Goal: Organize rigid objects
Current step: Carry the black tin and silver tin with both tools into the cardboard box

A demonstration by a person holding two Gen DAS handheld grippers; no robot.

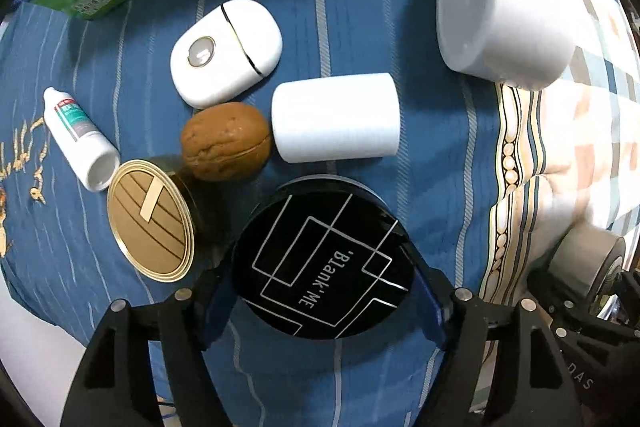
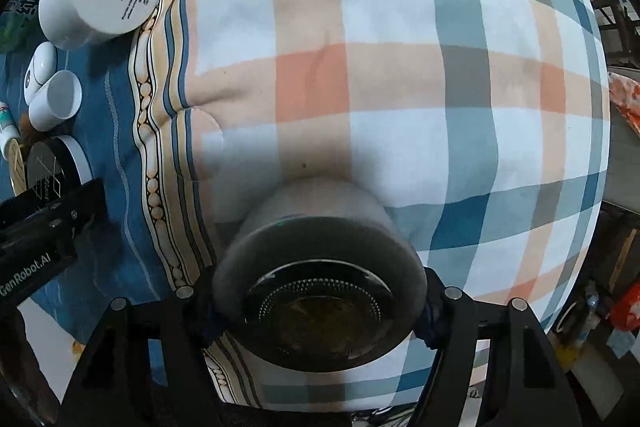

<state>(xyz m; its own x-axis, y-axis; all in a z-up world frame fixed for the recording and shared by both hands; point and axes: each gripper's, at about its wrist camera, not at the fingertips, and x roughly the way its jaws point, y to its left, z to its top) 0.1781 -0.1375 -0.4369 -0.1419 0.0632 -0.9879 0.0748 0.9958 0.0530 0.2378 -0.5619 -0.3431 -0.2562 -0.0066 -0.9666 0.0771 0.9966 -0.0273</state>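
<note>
"Blank ME" black tin (image 1: 324, 263) pinched in left jaws; grey speaker (image 2: 320, 291) pinched in right jaws.

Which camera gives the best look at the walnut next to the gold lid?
The left wrist view: the walnut lies whole and sharp mid-frame, between the white earbud case and the gold-lidded jar. In the right wrist view it is at most a dark sliver at the far left edge, too small to confirm.
</note>
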